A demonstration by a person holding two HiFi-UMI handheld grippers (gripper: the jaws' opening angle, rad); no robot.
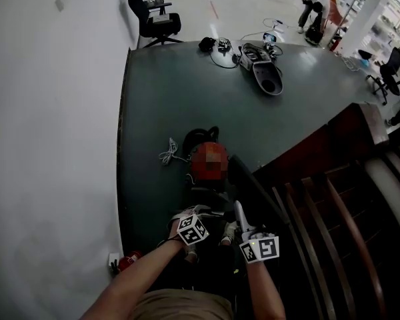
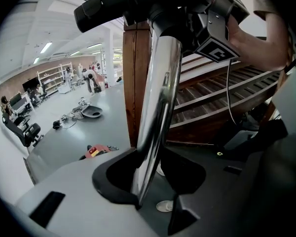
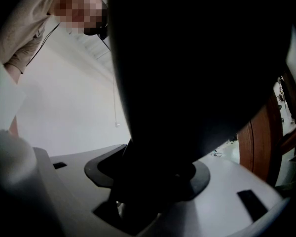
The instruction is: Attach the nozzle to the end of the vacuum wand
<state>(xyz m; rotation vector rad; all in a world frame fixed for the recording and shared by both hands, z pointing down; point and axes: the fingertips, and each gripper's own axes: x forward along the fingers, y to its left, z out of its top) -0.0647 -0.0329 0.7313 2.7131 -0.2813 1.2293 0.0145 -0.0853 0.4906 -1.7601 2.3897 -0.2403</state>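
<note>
The left claw (image 2: 150, 177) is closed round the chrome wand (image 2: 160, 98), which runs steeply up from between its pads. The right claw (image 3: 153, 177) pinches a bulky black part that fills its own view; from the left gripper view this looks to be the black handle (image 2: 118, 6) at the wand's upper end. Both claws hang close together just in front of the person. The vacuum body (image 1: 200, 139) sits on the dark floor (image 1: 160, 105) just beyond them, with a white cable (image 1: 169, 153) beside it. Well apart, at the floor's far edge, lies a grey shell-shaped part (image 1: 270, 77). A white wall (image 1: 53, 112) bounds the left, a dark wooden slatted frame (image 1: 327, 205) the right, and an office chair (image 1: 153, 15) stands far off.
</note>
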